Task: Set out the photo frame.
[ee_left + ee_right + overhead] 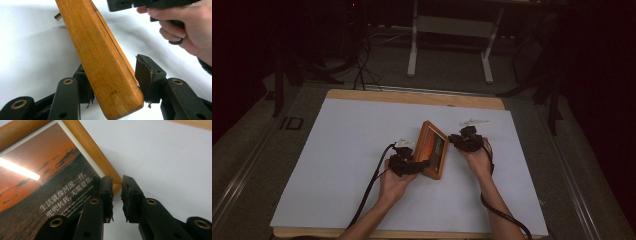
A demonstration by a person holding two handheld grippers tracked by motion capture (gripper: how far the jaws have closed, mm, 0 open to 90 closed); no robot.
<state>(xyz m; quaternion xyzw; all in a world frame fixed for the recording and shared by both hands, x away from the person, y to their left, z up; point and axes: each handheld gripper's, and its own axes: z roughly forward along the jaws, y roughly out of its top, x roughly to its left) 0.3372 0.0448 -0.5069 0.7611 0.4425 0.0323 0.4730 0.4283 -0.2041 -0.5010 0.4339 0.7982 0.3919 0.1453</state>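
The wooden picture frame [432,149] stood tilted on the white sheet [347,150] covering the desk [412,96], slightly right of centre in the high view. Its glass face, with an orange sunset print and white lettering, was turned toward the right of that view.

The left tool [419,165] was at the frame's lower corner, below centre in the high view. In the left gripper view the frame's rounded wooden edge [105,62] ran from the top centre down to the bottom centre, passing between the two jaws. Both pads bore against the wood, one on each side, so this tool was clamped on the frame. The other hand [190,27] appeared at the upper right of that view.

The right tool [458,138] sat just beside the frame's right edge in the high view. In the right gripper view its two jaws stood slightly apart with a narrow gap between the pads and nothing held in that gap; the frame's corner [115,187] lay just behind the left jaw, so contact could not be confirmed.

A small pale object [474,122], too blurred to identify, lay on the sheet above the right tool.
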